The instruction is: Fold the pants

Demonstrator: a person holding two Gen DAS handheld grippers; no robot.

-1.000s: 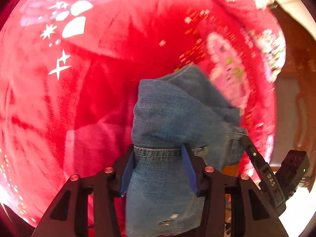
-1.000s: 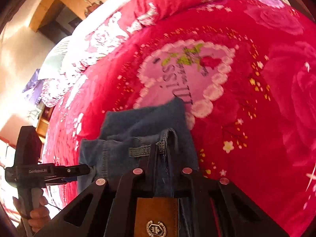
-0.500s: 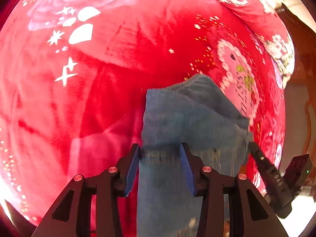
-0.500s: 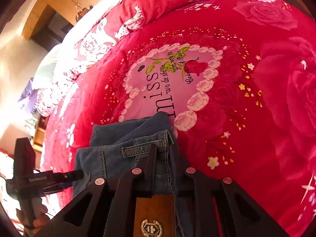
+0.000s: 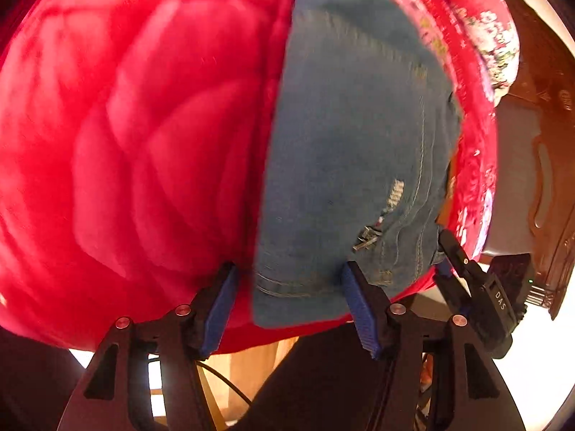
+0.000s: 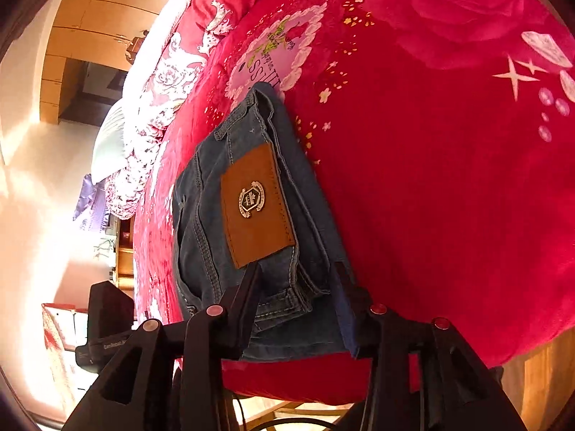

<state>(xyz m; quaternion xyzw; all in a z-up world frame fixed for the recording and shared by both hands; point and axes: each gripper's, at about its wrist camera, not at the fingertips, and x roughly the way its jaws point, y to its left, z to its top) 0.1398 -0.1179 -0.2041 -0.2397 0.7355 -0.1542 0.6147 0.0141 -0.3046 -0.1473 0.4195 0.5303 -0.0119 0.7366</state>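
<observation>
The blue denim pants (image 5: 352, 151) lie folded into a compact stack on the red blanket near the bed's front edge. In the right wrist view the pants (image 6: 201, 222) show the waistband on top with a brown leather patch (image 6: 257, 204). My left gripper (image 5: 287, 305) is open, its blue pads either side of the pants' near edge, holding nothing. My right gripper (image 6: 298, 305) is open too, its fingers spread around the waistband end without pinching it. The right gripper also shows in the left wrist view (image 5: 478, 287) beside the pants.
The red rose-patterned blanket (image 6: 449, 143) covers the bed, with a pink heart print (image 6: 276, 54) beyond the pants. The bed's front edge (image 6: 323, 380) is just under the grippers. Wooden cabinets (image 6: 90, 28) and a dark wooden headboard (image 5: 546, 143) stand beyond the bed.
Both grippers have opened and let go of the pants, which now lie folded on the blanket. Both grippers have pulled back toward the bed's front edge.
</observation>
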